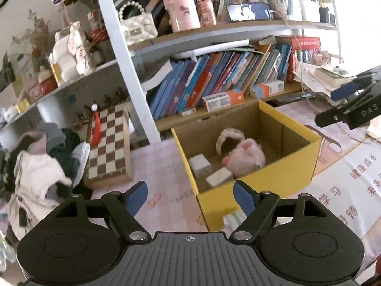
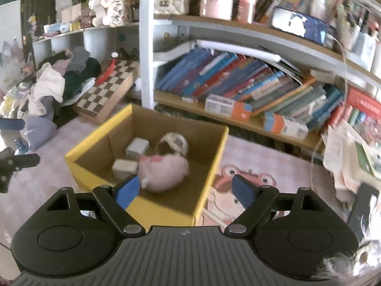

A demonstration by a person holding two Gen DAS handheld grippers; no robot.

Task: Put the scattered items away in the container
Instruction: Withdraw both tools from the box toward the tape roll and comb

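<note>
A yellow cardboard box point(image 1: 285, 181) stands open on the pink mat. Inside it lie a pink plush toy point(image 1: 243, 158), a fuzzy white headband point(image 1: 228, 135) and two small white boxes point(image 1: 200, 164). The box point(image 2: 100, 128) also shows in the right wrist view with the plush toy point(image 2: 164, 170), the headband point(image 2: 175, 141) and the white boxes point(image 2: 137, 146) in it. My left gripper point(image 1: 190, 197) is open and empty, just in front of the box's near left corner. My right gripper point(image 2: 184, 190) is open and empty, above the box's near edge. The right gripper point(image 1: 345, 102) also shows at the right in the left wrist view.
A bookshelf with leaning books point(image 1: 214, 81) stands behind the box. A chessboard point(image 1: 109, 147) leans by a heap of clothes point(image 1: 40, 166) on the left. A small patterned item point(image 1: 234, 218) lies against the box's front. Papers and books point(image 2: 352, 147) are stacked at the right.
</note>
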